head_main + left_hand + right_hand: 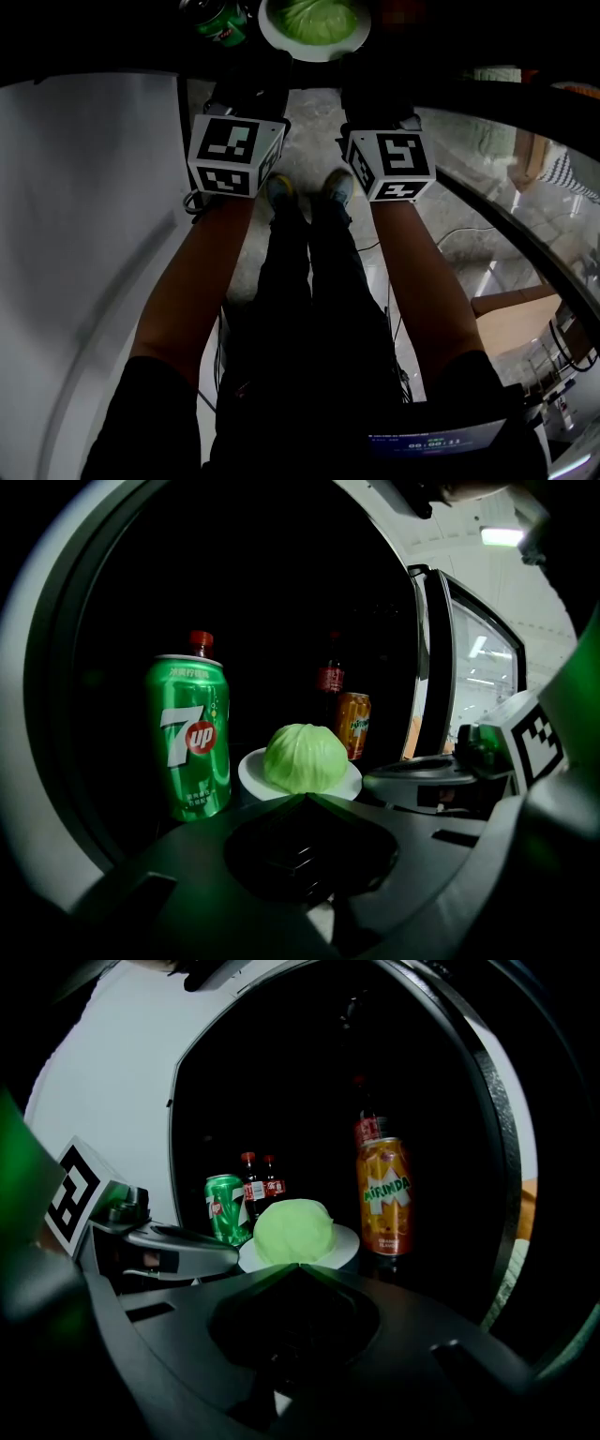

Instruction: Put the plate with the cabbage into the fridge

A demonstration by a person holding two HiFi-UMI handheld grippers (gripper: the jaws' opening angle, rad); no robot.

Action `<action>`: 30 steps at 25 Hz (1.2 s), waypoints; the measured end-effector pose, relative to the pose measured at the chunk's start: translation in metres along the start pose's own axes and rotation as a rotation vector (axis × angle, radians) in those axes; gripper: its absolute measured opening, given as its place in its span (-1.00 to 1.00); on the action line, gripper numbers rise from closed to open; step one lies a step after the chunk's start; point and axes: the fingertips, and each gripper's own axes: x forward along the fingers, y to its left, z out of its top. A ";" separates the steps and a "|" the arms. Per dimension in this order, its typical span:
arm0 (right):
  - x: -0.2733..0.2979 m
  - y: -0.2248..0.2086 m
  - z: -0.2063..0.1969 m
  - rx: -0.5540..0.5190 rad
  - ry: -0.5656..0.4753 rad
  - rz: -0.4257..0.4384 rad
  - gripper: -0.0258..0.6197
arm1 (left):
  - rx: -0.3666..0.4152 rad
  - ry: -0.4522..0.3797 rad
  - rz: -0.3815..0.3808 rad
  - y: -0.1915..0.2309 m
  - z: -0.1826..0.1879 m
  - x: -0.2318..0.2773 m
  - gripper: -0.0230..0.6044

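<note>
Head view: plate (pixel 317 53) with the cabbage (pixel 314 17) lies just beside a green can (pixel 221 21). Left gripper view: it stands inside the dark fridge (pixel 281 564); the left gripper (pixel 305 799) is pinched together, empty, tip near the rim. Right gripper view: right gripper (pixel 295 1267) likewise closed on nothing; an orange can (pixel 385 1194) stands right of the plate.

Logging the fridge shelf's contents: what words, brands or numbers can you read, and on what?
"7up": on the green can.
"MIRINDA": on the orange can.
Small print on the green can: too small to read.
Labels on the red-capped bottles: too small to read.
Digits on the screen: blurred.
The plate and cabbage: no print.
</note>
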 end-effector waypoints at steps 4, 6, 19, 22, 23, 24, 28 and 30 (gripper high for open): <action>0.002 -0.003 0.003 0.003 -0.005 -0.005 -0.90 | -0.009 -0.004 0.005 -0.001 0.006 0.002 -0.91; 0.004 -0.003 0.003 0.003 -0.007 -0.005 -0.90 | -0.007 -0.003 0.006 0.001 0.005 0.003 -0.91; -0.017 0.003 0.020 -0.021 -0.012 -0.026 -0.90 | 0.024 -0.064 0.016 -0.006 0.031 -0.012 -0.91; -0.032 0.010 0.033 -0.027 -0.019 -0.034 -0.90 | 0.061 -0.092 0.010 -0.013 0.046 -0.026 -0.91; -0.037 0.013 0.039 -0.029 -0.022 -0.035 -0.90 | 0.068 -0.096 0.009 -0.015 0.051 -0.031 -0.91; -0.041 0.016 0.045 -0.032 -0.025 -0.034 -0.90 | 0.072 -0.102 0.007 -0.017 0.057 -0.036 -0.91; -0.058 0.025 0.067 -0.046 -0.042 -0.039 -0.90 | 0.082 -0.129 0.003 -0.027 0.077 -0.056 -0.91; -0.068 0.031 0.079 -0.057 -0.055 -0.045 -0.90 | 0.096 -0.148 0.002 -0.032 0.086 -0.067 -0.91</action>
